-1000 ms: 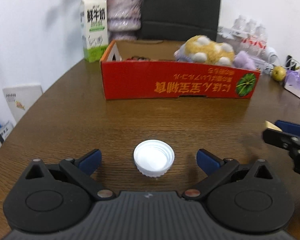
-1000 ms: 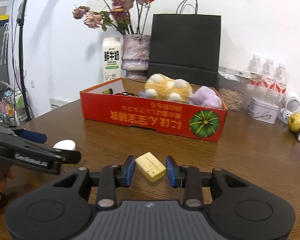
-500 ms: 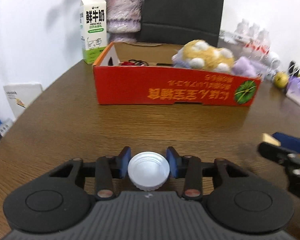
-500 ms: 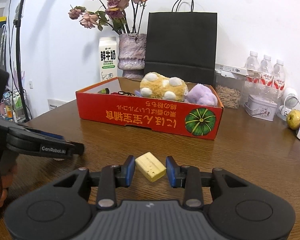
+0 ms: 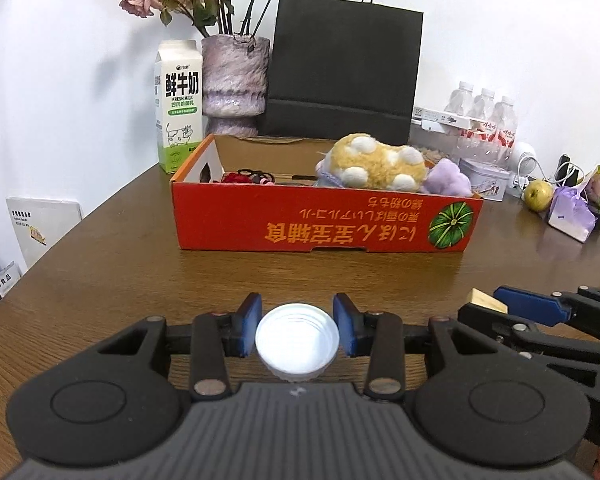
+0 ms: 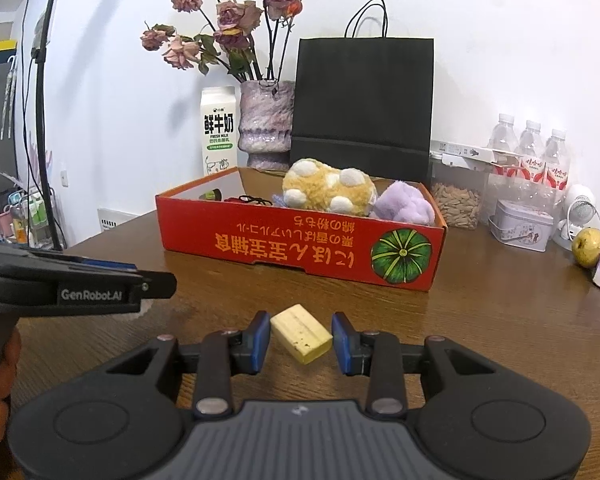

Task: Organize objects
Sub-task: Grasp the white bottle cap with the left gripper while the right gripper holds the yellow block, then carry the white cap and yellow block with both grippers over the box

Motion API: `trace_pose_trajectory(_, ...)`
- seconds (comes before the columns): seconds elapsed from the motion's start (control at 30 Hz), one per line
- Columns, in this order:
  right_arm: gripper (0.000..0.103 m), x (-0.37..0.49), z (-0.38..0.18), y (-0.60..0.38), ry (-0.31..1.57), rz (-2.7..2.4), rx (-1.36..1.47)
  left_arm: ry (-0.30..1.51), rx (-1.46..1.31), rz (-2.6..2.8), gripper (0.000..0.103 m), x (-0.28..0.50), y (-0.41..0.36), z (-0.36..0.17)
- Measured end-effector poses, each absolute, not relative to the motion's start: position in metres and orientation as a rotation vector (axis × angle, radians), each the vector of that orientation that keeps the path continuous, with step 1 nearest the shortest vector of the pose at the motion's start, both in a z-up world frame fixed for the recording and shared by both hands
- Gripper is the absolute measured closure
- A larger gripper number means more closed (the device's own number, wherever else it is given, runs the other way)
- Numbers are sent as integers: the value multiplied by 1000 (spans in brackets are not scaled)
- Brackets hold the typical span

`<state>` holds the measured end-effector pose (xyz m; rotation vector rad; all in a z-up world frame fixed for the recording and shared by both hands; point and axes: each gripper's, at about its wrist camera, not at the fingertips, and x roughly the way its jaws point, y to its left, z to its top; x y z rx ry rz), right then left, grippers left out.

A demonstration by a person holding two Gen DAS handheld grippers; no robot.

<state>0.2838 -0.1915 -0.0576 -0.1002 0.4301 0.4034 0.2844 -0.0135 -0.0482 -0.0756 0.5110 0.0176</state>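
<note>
My left gripper [image 5: 297, 330] is shut on a white bottle cap [image 5: 297, 345] and holds it above the wooden table [image 5: 112, 276]. My right gripper [image 6: 301, 338] is shut on a yellow block [image 6: 301, 333], also lifted off the table. The block's tip and the right gripper show at the right of the left wrist view [image 5: 485, 301]. The left gripper's side shows at the left of the right wrist view [image 6: 80, 288]. A red cardboard box [image 5: 324, 226] [image 6: 300, 250] stands ahead, holding a yellow plush toy [image 5: 374, 164], a purple plush [image 5: 446, 178] and small dark items.
Behind the box stand a milk carton [image 5: 179, 106], a purple vase with dried roses [image 5: 236, 80] and a black paper bag [image 5: 342, 68]. Water bottles [image 6: 530, 152], a tin [image 6: 520, 230], a seed jar [image 6: 458, 204] and a pear [image 6: 588, 246] crowd the back right.
My left gripper closed on the white cap and lifted it off the table. My right gripper kept its hold on the yellow block and rose a little.
</note>
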Motion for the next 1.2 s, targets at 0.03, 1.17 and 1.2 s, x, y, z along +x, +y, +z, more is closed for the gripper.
trace_pose_trajectory(0.03,71,283,-57,-192,426,404,-97,505,-75,24,63,283,-14,-47)
trace_pose_trajectory(1.17,71,335,-13,-182,229,422,-21,350,-155,98,63,340,-16,8)
trace_pose_trajectory(1.2,71,339,-12,-182,223,423,-20,346,-160,100,63,343,-15,8)
